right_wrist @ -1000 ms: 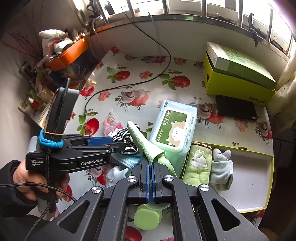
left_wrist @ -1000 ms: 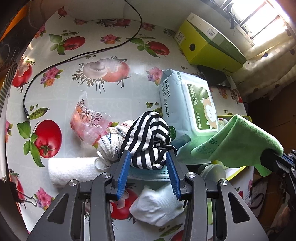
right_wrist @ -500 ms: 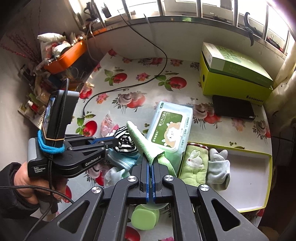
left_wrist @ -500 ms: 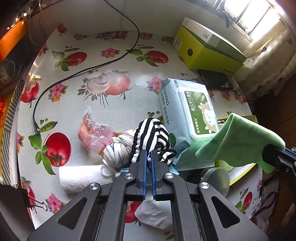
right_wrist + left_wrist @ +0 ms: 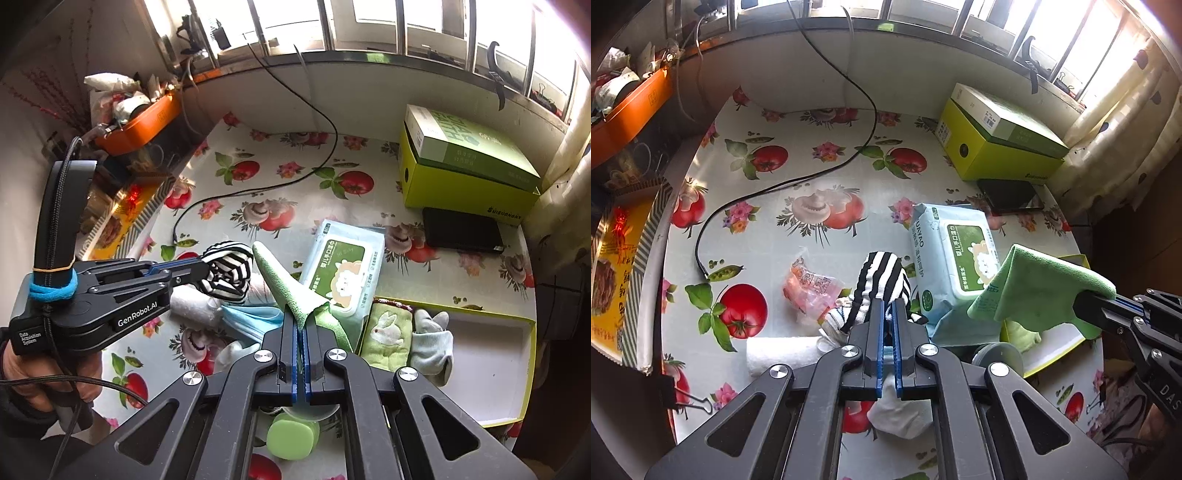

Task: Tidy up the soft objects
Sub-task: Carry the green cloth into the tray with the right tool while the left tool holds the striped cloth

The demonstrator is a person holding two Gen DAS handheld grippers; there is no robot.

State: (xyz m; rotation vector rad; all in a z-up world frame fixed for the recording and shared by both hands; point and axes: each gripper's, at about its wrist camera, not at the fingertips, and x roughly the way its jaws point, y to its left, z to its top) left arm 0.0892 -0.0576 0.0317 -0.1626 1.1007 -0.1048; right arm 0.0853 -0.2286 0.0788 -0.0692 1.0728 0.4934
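Left gripper (image 5: 886,314) jaws clamp the striped sock (image 5: 882,280), lifted off the pile, right gripper (image 5: 300,325) jaws pinch the green cloth (image 5: 288,284) raised above the surface (image 5: 812,177), likely both bound for the tray (image 5: 491,369) at right.

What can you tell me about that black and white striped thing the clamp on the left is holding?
The striped sock looks like a soft knit fabric with black and white bands, bunched into a rounded lump. The left gripper is shut on its lower end, so it stands up from the fingertips, lifted above the tablecloth. Its free end droops over in a curve. Below and behind it lie a white striped cloth, a pink plastic packet and a white rolled towel; whether it touches them is unclear.
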